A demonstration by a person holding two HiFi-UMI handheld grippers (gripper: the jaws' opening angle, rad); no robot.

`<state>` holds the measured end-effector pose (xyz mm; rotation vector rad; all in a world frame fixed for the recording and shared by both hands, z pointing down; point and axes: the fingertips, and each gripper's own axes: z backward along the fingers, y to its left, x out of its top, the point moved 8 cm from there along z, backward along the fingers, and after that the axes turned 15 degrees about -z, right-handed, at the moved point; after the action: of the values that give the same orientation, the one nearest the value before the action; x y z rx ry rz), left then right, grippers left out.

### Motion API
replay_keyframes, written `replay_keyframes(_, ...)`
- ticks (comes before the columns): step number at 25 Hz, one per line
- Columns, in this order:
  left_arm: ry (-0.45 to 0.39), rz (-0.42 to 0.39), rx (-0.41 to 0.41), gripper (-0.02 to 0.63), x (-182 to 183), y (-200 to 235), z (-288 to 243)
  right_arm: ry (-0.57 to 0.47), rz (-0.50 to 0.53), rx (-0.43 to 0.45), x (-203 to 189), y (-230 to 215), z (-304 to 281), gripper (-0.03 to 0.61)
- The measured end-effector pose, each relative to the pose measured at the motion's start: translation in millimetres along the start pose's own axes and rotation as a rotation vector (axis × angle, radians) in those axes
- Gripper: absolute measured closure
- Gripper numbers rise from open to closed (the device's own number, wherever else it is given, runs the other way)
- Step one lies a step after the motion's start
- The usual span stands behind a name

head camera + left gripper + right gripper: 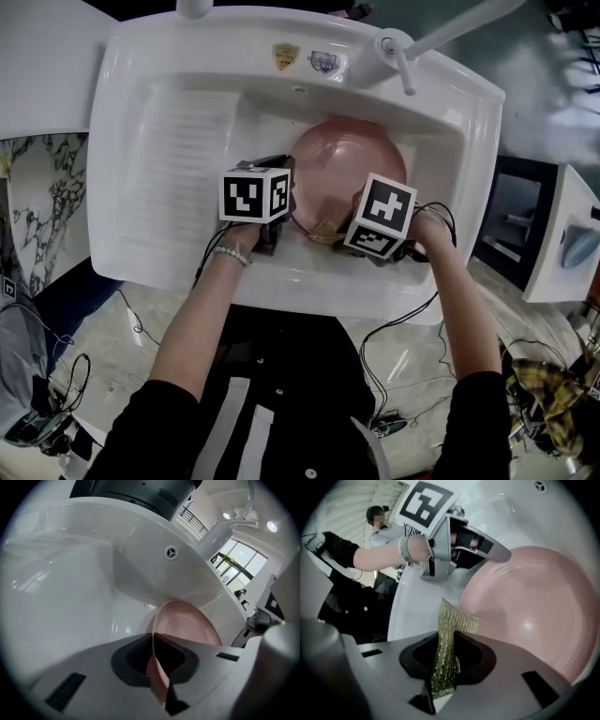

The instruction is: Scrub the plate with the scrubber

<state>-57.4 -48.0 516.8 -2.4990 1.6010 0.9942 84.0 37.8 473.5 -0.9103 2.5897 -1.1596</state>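
Pinching the scrubber (453, 620), the right hand-held gripper (446, 665) hovers beside the plate (534, 611).

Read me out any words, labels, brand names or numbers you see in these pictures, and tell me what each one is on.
No text here is legible.
Gold sticker on the sink rim: print too small to read.
Pale sticker beside it: also too small to read.
Left marker cube and right marker cube: black-and-white square patterns only, no letters or numbers.
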Motion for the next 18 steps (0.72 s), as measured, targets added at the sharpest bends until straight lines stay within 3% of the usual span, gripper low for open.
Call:
replay_keyframes(4, 0.005, -0.005, 0.004, 0.601, -1.0, -0.6, -1.9, -0.143, -0.052, 0.113, 13.1, -1.2, -1.4, 0.5)
replay_keyframes(10, 0.009, -0.015, 0.009, 0.601, -0.3, 0.0, -3.3, -0.429, -0.026, 0.164, 10.2, -8.0, 3.8, 0.5)
replay_keyframes(14, 0.012, -0.003, -0.01, 0.601, 0.3, -0.4, -3.2, -0.616, 0.006, 0.086, 0.1, -7.8, 16.8, 0.503)
replay_keyframes(18, -0.006, -0.022, -0.024, 0.583, 5.0, -1.1, -1.8, -0.812, 0.032, -0.14, -2.7, -4.1, 31.3, 0.503)
